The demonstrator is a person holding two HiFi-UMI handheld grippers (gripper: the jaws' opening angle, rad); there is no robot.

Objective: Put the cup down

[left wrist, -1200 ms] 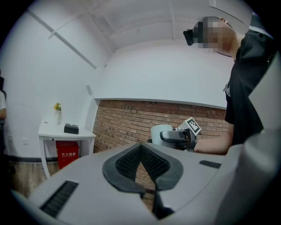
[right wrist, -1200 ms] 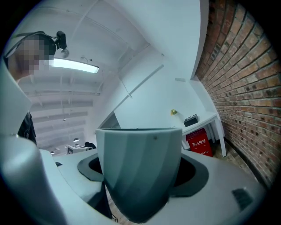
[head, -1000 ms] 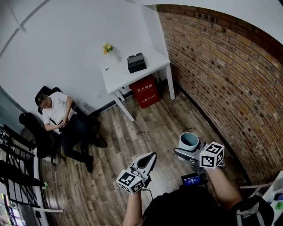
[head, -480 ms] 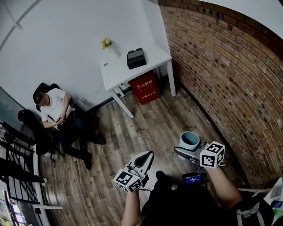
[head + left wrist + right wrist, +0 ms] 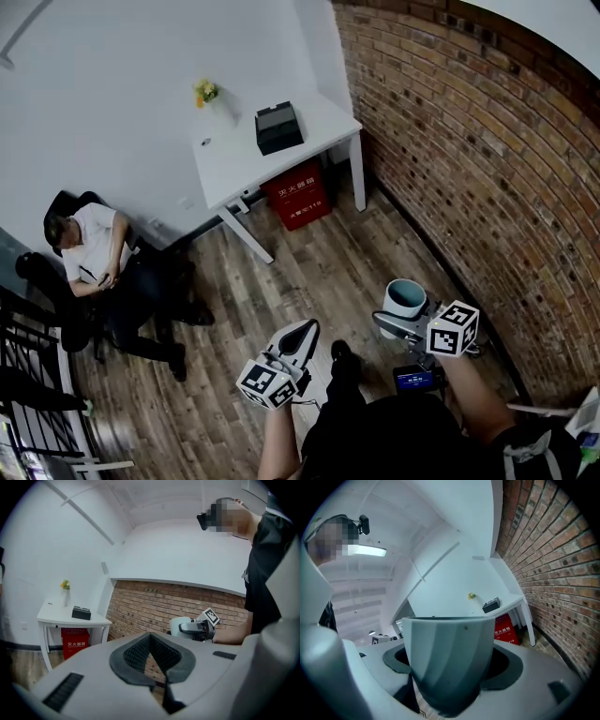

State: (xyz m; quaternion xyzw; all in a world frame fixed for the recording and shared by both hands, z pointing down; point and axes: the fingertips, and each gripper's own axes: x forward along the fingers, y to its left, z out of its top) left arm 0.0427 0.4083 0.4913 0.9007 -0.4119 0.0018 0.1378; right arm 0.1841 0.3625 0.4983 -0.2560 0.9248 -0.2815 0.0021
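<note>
With right gripper (image 5: 401,321), clasped the cup (image 5: 405,297) upright, in the air over the floor (image 5: 309,267), near the brick wall (image 5: 469,169). Held left gripper (image 5: 305,333) pressed together, empty. Stood well apart from the table (image 5: 234,164) bearing a box (image 5: 279,127).

The red box (image 5: 74,644) reads "灭火器箱" in white characters; nothing else is legible.

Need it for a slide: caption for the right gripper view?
Right gripper shut on a pale cup, white table and brick wall beyond.
</note>
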